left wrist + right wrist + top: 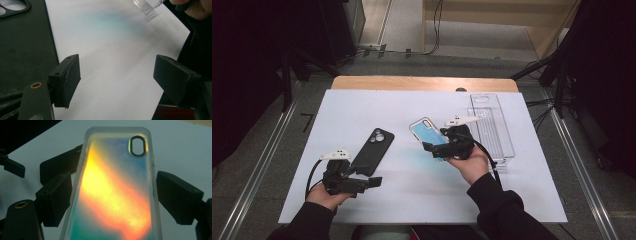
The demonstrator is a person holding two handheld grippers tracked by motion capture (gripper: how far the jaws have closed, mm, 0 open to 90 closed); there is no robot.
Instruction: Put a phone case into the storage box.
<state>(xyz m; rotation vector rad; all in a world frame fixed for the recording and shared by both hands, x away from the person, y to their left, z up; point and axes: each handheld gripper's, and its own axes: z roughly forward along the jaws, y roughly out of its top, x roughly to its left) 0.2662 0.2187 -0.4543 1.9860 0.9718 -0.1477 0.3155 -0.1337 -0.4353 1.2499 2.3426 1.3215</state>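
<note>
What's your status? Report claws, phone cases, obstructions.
Left claw open over bare table, beside the black case. Right claw open, jaws straddling the iridescent case; contact unclear. Clear tray lies off to the right, not in the way.

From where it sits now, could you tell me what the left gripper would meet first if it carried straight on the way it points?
Probably nothing soon: the left gripper points, open, across the bare white table, with the black case beside one jaw.
</note>
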